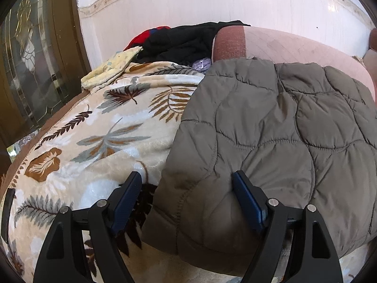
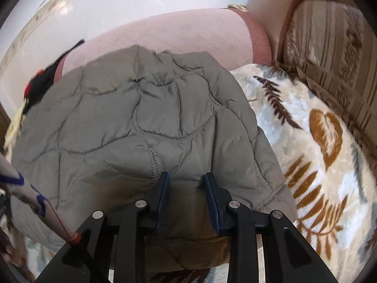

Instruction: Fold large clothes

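Left wrist view: the left gripper point(image 1: 187, 188) is spreading its fingers wide over the grey quilted jacket point(image 1: 271, 136), gripping nothing. Right gripper point(image 2: 186, 184) is keeping its fingers narrow above the jacket's near edge, a gap showing between them.

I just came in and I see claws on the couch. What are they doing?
A person is folding a grey quilted jacket lying on a leaf-patterned blanket on a pink sofa. The left gripper stands wide open over the jacket's near edge. The right gripper is narrower, with jacket fabric between its fingers.
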Available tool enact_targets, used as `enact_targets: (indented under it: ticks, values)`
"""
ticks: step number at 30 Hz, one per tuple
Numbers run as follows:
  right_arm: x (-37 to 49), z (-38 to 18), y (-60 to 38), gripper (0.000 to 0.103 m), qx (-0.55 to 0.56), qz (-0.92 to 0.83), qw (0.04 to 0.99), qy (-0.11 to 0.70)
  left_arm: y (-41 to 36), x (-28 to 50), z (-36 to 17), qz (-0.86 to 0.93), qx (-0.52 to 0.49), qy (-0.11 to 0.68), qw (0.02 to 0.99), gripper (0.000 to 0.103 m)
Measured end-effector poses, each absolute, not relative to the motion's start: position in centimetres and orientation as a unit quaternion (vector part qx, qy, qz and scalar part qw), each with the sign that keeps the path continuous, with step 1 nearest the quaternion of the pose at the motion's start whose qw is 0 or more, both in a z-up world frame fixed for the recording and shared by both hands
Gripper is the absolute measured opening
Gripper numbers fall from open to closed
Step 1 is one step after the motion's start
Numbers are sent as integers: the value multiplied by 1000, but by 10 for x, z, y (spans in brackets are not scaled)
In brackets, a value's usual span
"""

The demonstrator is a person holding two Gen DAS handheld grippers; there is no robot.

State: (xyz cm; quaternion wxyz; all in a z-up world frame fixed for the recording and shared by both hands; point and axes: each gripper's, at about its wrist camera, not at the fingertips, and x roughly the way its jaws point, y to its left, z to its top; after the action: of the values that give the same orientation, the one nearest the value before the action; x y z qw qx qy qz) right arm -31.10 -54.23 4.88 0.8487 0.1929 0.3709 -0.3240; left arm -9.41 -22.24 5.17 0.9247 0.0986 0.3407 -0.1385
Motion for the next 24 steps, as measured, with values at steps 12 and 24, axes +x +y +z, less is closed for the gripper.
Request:
enact_targets:
  ticks: [12,24]
  values:
    - [-386,59,-594,72,370,-356,807,291,-143,-58,51,-164,-136,491,845,90]
    - [-425,28,-620,78,546,-303,745,233,-125,-63,21,-215,-292,560,745,90]
